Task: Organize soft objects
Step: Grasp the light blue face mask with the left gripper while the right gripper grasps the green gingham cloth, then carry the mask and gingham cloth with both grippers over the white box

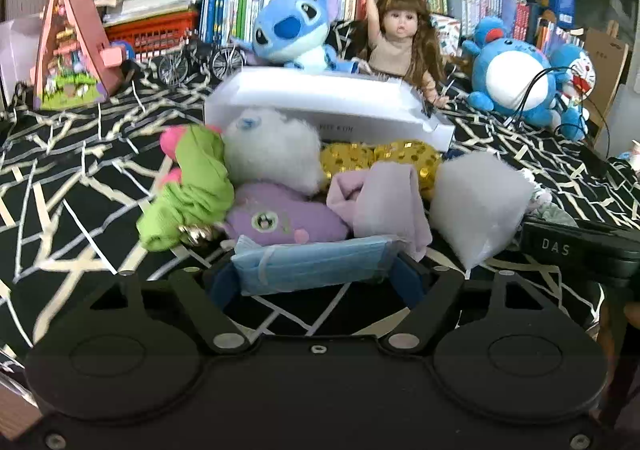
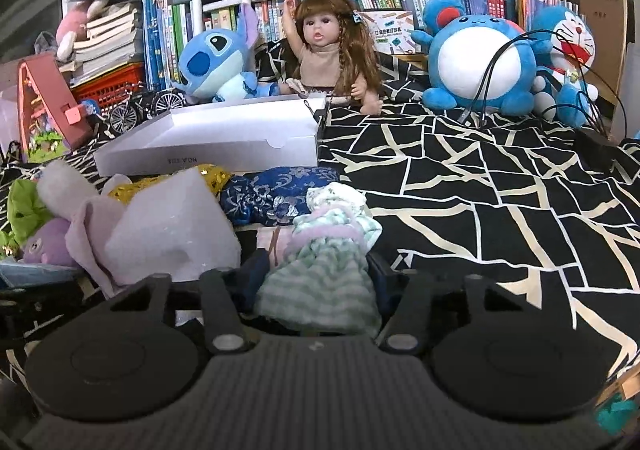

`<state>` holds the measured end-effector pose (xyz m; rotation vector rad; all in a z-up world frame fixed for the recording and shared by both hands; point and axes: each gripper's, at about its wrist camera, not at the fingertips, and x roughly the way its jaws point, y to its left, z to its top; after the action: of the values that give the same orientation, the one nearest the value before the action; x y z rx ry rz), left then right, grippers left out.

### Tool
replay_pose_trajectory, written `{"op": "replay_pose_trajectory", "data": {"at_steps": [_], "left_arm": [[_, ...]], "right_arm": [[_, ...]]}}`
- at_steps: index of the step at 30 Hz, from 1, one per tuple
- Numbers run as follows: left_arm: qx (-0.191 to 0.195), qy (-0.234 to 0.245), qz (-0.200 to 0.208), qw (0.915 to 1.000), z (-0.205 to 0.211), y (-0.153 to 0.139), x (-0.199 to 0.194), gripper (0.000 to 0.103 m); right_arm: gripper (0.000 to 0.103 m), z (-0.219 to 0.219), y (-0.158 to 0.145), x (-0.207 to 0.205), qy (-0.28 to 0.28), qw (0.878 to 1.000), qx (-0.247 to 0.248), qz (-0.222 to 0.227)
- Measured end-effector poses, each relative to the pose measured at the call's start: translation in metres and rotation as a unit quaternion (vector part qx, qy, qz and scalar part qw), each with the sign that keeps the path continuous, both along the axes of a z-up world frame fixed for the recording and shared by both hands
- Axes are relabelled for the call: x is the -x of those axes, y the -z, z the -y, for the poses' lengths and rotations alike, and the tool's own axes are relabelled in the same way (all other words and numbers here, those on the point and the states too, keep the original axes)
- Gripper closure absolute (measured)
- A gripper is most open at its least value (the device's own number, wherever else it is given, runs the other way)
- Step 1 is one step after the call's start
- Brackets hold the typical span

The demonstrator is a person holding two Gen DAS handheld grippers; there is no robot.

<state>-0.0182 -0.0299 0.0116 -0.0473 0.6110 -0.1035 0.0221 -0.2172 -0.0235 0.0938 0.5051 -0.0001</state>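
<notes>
The left tongs (image 1: 316,282) clamp a blue face mask (image 1: 316,266). The right tongs (image 2: 316,282) grip a green striped cloth (image 2: 324,286). Just beyond, the soft pile lies on the table (image 2: 480,210), near a white box (image 2: 208,146).

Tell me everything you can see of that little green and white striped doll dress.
The doll dress looks like soft knitted or terry cloth in pale green and white stripes, with a lilac band at the waist and a floral, ruffled top. It lies crumpled on the black patterned cloth, skirt toward the camera, between the right gripper fingers, which appear to press its skirt. Its top touches the blue brocade pouch.
</notes>
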Motion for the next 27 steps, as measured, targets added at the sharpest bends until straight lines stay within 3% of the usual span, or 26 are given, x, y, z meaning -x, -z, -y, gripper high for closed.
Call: {"op": "replay_pose_trajectory", "data": {"at_steps": [5,17,27], "left_arm": [[0.004,0.005,0.022,0.9997,-0.006,-0.015,0.006,0.027],[0.034,-0.012,0.031,0.9989,-0.027,-0.032,0.005,0.027],[0.047,-0.018,0.046,0.9977,-0.036,-0.045,-0.008,0.027]], "right_arm": [[0.057,0.002,-0.007,0.002,0.012,1.000,0.007,0.007],[0.057,0.022,-0.014,0.000,0.066,0.997,0.027,0.005],[0.057,0.027,-0.027,-0.001,0.072,0.997,0.025,0.022]]}}
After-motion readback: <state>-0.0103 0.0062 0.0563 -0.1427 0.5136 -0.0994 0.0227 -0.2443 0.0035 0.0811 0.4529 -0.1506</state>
